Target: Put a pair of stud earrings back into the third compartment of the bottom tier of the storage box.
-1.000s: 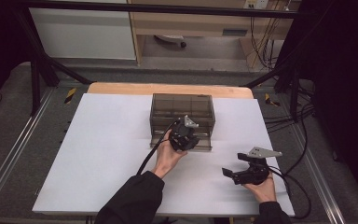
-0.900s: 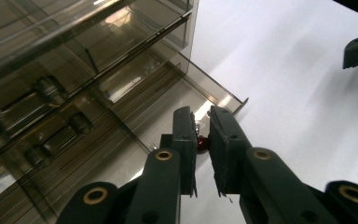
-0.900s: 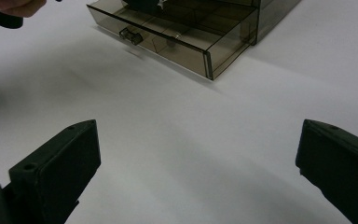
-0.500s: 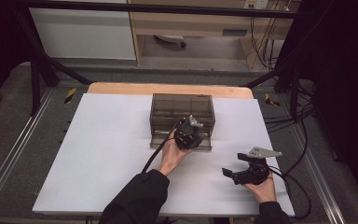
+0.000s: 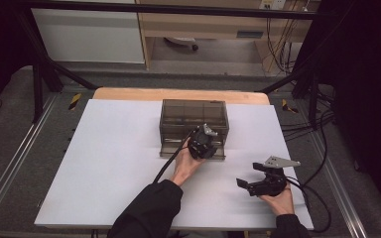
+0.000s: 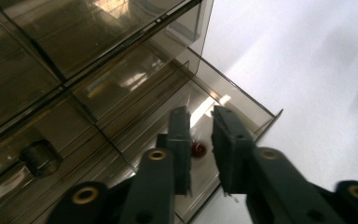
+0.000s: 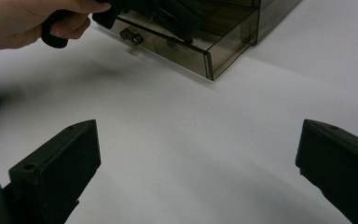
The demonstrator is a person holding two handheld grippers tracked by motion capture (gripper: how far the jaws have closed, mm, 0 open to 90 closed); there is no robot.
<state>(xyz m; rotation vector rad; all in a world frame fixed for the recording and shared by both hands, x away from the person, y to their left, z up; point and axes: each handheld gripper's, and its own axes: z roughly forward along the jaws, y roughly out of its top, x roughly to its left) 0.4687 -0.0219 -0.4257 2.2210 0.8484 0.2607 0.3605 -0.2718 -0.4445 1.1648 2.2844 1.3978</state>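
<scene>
Red bead [image 6: 198, 149] in open drawer [image 6: 242, 100], left gripper [image 6: 200, 140] jaws just parting (untouched).

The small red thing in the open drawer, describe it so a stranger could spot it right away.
On the white table stands a smoky translucent drawer cabinet; its bottom drawer is pulled out. On that drawer's floor, below the left gripper, lies the small red object, the one spot of colour there.

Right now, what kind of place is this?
Probably a lab or recording workspace, not a home: a white-covered table ringed by black frame bars, loose cables behind, and a smoky plastic drawer box as the lone prop.
</scene>
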